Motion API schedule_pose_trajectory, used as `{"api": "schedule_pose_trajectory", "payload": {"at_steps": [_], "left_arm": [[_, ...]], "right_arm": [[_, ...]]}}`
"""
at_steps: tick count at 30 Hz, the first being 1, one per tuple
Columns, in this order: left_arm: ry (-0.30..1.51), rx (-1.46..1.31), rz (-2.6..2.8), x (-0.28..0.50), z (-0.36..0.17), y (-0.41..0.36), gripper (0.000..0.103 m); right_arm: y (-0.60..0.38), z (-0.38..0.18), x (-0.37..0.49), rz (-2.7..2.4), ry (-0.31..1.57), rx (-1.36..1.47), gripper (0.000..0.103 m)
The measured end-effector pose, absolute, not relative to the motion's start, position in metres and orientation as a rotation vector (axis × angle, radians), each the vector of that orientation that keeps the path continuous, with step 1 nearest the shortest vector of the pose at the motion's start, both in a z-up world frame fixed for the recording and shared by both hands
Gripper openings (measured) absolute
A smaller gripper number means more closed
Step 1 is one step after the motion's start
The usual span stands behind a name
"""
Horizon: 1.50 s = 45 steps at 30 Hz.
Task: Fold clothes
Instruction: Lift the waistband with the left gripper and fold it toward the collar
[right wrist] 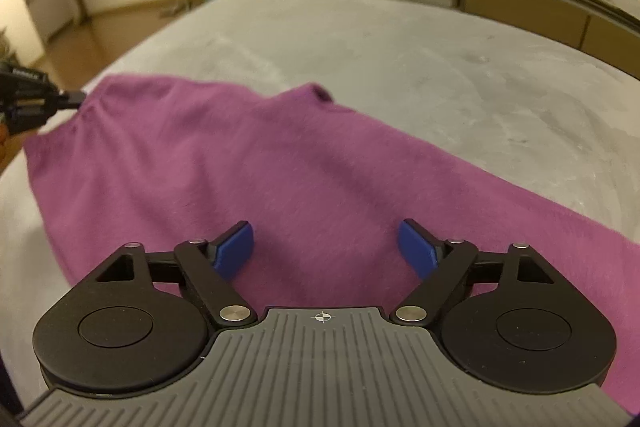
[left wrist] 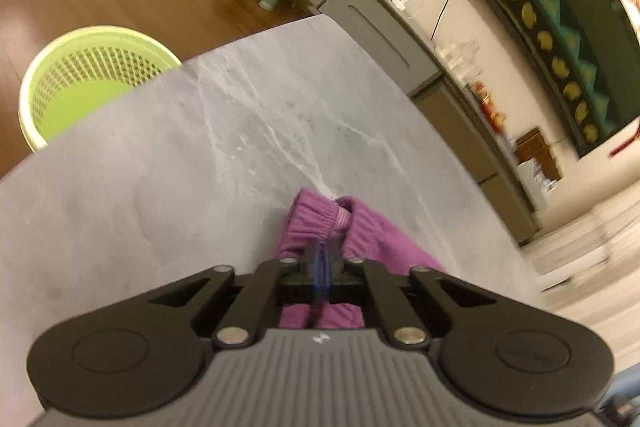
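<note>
Beneath right gripper (right wrist: 326, 247), purple garment (right wrist: 224, 163)

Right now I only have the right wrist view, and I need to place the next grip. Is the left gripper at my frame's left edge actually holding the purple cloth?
Observer: Yes. In the left wrist view the left gripper is shut on the purple garment, pinching it just behind the elastic waistband.
Operator: Is anything lying past that waistband?
Observer: Only bare grey table; the cloth ends there.
Operator: Anything beside the table on that side?
Observer: A green mesh basket stands on the floor just off the table's edge, hidden from your view.
Operator: And my right gripper?
Observer: The right gripper is open over the cloth, nothing clamped.
</note>
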State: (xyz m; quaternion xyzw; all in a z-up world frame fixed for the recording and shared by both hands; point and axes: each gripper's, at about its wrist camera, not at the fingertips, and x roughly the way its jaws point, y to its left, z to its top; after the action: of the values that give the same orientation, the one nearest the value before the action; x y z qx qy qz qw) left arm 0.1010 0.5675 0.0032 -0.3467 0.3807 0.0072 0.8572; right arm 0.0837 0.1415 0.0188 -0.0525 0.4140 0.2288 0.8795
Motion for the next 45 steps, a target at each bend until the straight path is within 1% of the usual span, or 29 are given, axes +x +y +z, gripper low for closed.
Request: {"api": "schedule_pose_trajectory", "payload": {"at_steps": [1, 2, 4, 6, 7, 9, 10, 11, 12, 13, 14, 17, 19, 22, 24, 27, 29, 33, 36, 41, 45], "left_arm": [[0.792, -0.725, 0.015, 0.099, 0.007, 0.567, 0.019], [0.783, -0.721, 0.015, 0.096, 0.010, 0.566, 0.040], [0.771, -0.702, 0.006, 0.099, 0.015, 0.562, 0.054], [0.783, -0.660, 0.007, 0.108, 0.015, 0.554, 0.055], [0.796, -0.635, 0.001, 0.114, 0.013, 0.546, 0.058], [0.810, -0.581, -0.015, 0.124, 0.011, 0.532, 0.058], [0.811, -0.552, -0.025, 0.129, 0.012, 0.526, 0.058], [0.813, -0.539, -0.051, 0.133, 0.012, 0.523, 0.043], [0.814, -0.526, -0.077, 0.138, 0.012, 0.519, 0.025], [0.804, -0.517, -0.073, 0.138, 0.014, 0.518, 0.010], [0.793, -0.509, -0.069, 0.139, 0.016, 0.517, 0.008], [0.735, -0.622, 0.002, 0.126, 0.017, 0.546, 0.007], [0.748, -0.662, -0.013, 0.122, 0.011, 0.554, 0.007], [0.752, -0.588, -0.038, 0.112, 0.018, 0.541, 0.007], [0.727, -0.577, -0.057, 0.103, 0.028, 0.538, 0.007], [0.673, -0.558, -0.107, 0.086, 0.043, 0.533, 0.007], [0.635, -0.536, -0.150, 0.073, 0.052, 0.529, 0.007], [0.628, -0.491, -0.218, 0.062, 0.048, 0.535, 0.007], [0.603, -0.426, -0.287, 0.057, 0.047, 0.535, 0.007], [0.558, -0.332, -0.367, 0.045, 0.046, 0.530, 0.007], [0.547, -0.314, -0.363, 0.043, 0.040, 0.537, 0.007]], "right_arm": [[0.140, 0.027, 0.084, 0.486, 0.846, -0.095, 0.083], [0.139, 0.036, 0.086, 0.494, 0.826, -0.075, 0.084], [0.135, 0.051, 0.094, 0.500, 0.797, -0.036, 0.087], [0.134, 0.057, 0.107, 0.495, 0.795, -0.012, 0.088], [0.134, 0.056, 0.116, 0.489, 0.803, 0.002, 0.088], [0.134, 0.054, 0.132, 0.481, 0.821, 0.039, 0.087], [0.133, 0.052, 0.140, 0.482, 0.828, 0.068, 0.087], [0.133, 0.050, 0.149, 0.485, 0.835, 0.101, 0.086], [0.132, 0.048, 0.158, 0.487, 0.841, 0.131, 0.086], [0.130, 0.046, 0.167, 0.485, 0.848, 0.163, 0.084], [0.129, 0.045, 0.176, 0.481, 0.851, 0.193, 0.083], [0.124, 0.043, 0.195, 0.492, 0.857, 0.273, 0.083], [0.126, 0.036, 0.204, 0.552, 0.933, 0.290, 0.083], [0.131, 0.024, 0.213, 0.627, 1.041, 0.266, 0.082], [0.133, 0.023, 0.217, 0.635, 1.053, 0.239, 0.082], [0.134, 0.028, 0.225, 0.697, 1.061, 0.271, 0.082], [0.140, 0.027, 0.232, 0.743, 1.118, 0.254, 0.081], [0.146, 0.024, 0.230, 0.860, 1.254, 0.228, 0.080], [0.143, 0.022, 0.229, 0.913, 1.302, 0.265, 0.080], [0.140, 0.015, 0.260, 0.939, 1.331, 0.434, 0.081], [0.157, 0.022, 0.253, 0.993, 1.386, 0.351, 0.081]]}}
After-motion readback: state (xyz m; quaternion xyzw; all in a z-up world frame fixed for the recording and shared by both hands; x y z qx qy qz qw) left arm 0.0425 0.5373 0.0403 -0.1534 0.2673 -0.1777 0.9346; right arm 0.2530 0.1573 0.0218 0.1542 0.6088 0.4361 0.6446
